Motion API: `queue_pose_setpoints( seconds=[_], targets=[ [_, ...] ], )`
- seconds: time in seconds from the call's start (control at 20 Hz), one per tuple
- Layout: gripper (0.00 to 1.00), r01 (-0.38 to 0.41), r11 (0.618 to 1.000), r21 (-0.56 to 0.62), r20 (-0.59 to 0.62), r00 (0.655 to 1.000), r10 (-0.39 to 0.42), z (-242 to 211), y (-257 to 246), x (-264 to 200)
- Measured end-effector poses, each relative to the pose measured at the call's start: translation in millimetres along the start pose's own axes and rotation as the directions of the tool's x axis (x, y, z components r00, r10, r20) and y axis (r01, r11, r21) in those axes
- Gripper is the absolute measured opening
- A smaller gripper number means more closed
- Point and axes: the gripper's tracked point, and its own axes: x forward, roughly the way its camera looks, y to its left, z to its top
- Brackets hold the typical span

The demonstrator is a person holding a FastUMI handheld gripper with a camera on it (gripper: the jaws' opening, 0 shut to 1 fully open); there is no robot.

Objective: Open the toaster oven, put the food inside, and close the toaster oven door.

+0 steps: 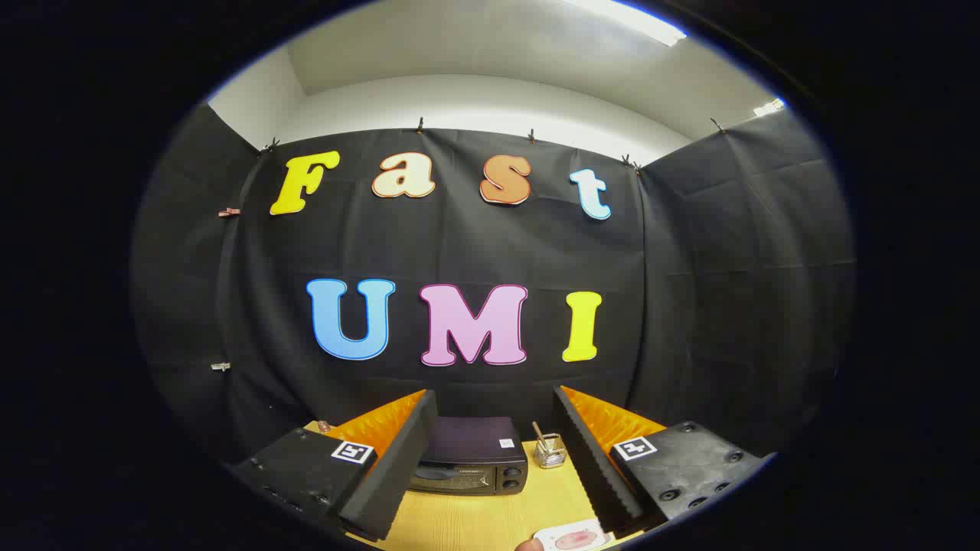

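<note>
Tongs [490,459] apart (toaster oven [468,457] beyond)

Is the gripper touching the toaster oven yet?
Apart. In the gripper view the gripper is open, and the toaster oven sits well beyond its fingertips on the table.

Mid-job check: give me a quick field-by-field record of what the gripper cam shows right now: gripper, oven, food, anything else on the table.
gripper: open, fingers spread wide, holding nothing
toaster oven: dark, beyond the fingers and between them, on the wooden table
oven door: looks closed
food: pinkish item on a white plate, near the right finger, close to the camera
wire basket: right of the oven, a stick standing in it
task state: not yet started
</note>
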Motion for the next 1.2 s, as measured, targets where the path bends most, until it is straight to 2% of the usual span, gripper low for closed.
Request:
queue_pose_setpoints(
  seconds=[0.95,1.2],
  targets=[
    [0.97,0.002,1.000,-0.016,0.002,1.000,-0.002,-1.6,3.3,-3.5],
    [0.97,-0.011,1.000,-0.019,-0.013,1.000,0.011,-15.4,14.5,2.4]
  ],
)
